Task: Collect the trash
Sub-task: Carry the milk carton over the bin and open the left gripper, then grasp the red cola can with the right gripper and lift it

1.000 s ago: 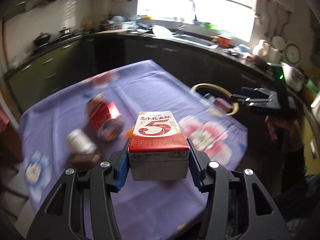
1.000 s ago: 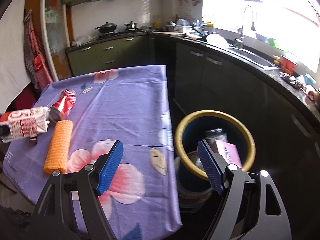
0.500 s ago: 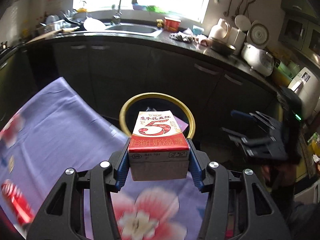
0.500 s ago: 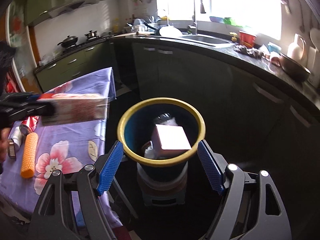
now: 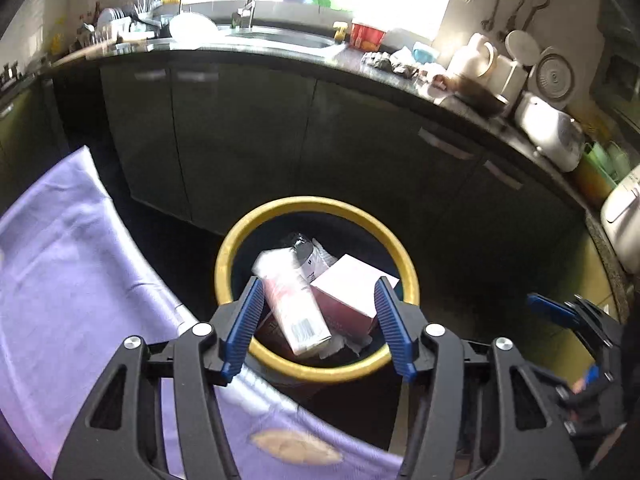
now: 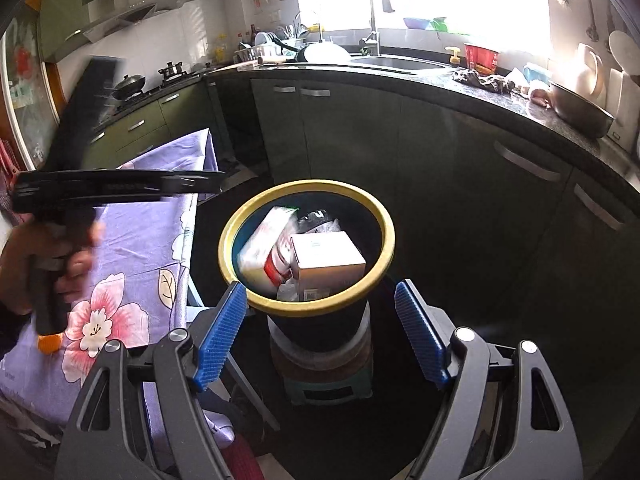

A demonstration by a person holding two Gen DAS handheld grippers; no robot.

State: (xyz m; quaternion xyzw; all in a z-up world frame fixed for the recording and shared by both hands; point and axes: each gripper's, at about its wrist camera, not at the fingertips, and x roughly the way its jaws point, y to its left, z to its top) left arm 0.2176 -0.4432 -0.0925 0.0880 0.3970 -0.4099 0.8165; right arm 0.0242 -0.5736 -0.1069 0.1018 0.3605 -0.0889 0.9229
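My left gripper (image 5: 316, 322) hangs over the yellow-rimmed bin (image 5: 228, 256), its jaws opening with nothing pressed between the pads; the milk carton (image 5: 294, 300) lies tilted inside the bin, leaning on a pink box (image 5: 348, 292) at its 3 o'clock. My right gripper (image 6: 320, 336) stands wide apart and empty, the bin beyond its fingertips at 12 o'clock.

What worries me: in the right wrist view the bin perches on a small stool (image 6: 324, 376), so a knock from either gripper against the rim could, I judge, tip the whole lot onto the floor. The carton and box already ride high near the rim; more trash dropped on top may slide off and out. My two grippers are also near each other, the right one showing at 4 o'clock in the left wrist view, and swinging back toward the table could clip them together.

The table wears a purple flowered cloth (image 6: 132, 280) that drapes loosely over the edge at 9 o'clock of the bin; a fingertip could snag it. Behind, dark cabinets (image 5: 240, 136) run under a black counter with a sink (image 6: 396, 62) beneath a bright window, and a stove with pots sits at 10 o'clock.
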